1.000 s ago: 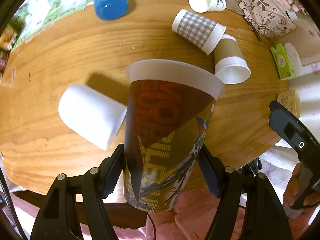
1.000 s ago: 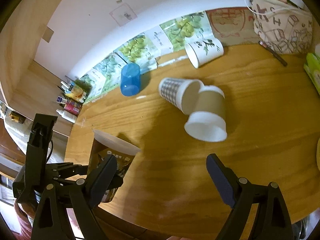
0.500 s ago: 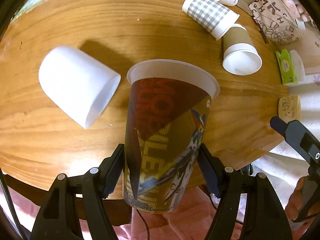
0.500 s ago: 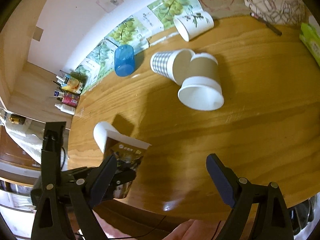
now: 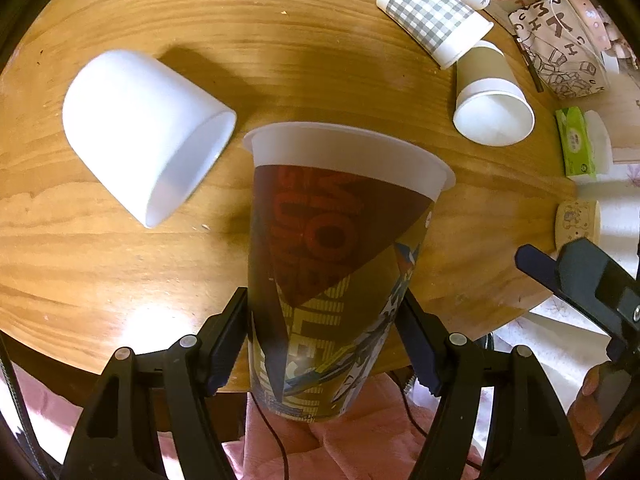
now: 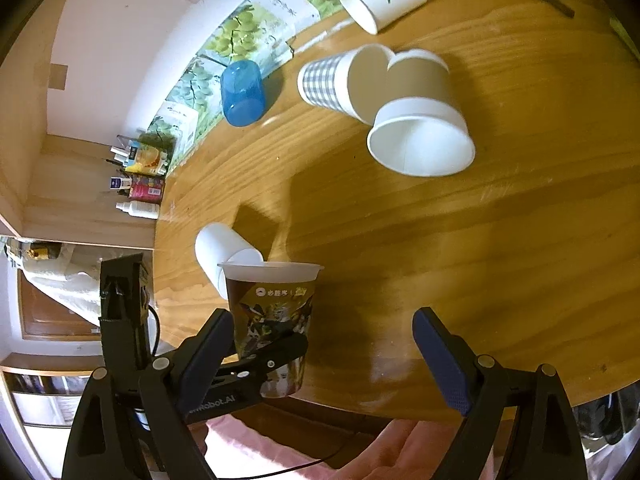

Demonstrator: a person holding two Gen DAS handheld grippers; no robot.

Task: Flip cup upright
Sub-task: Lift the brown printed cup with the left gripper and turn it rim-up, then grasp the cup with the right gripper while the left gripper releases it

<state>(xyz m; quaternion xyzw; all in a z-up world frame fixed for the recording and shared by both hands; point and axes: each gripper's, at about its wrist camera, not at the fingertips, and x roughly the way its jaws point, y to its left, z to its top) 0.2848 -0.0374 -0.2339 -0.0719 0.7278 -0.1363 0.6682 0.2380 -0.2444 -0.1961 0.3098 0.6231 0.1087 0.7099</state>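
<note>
Printed cup (image 5: pixel 336 264) now upright, carried lower toward the table (image 5: pixel 120 264).
Left gripper (image 5: pixel 322 344) stays closed on it, beside the white cup (image 5: pixel 140 128); right gripper (image 6: pixel 320 354) open, empty.

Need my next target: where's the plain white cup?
In the left wrist view, the plain white cup lies on its side, left of the printed cup held by the left gripper.

A home, clearly: round wooden table (image 6: pixel 500 240), grape posters (image 6: pixel 236 36) along the wall, bottles (image 6: pixel 140 184) lined up on a shelf.
</note>
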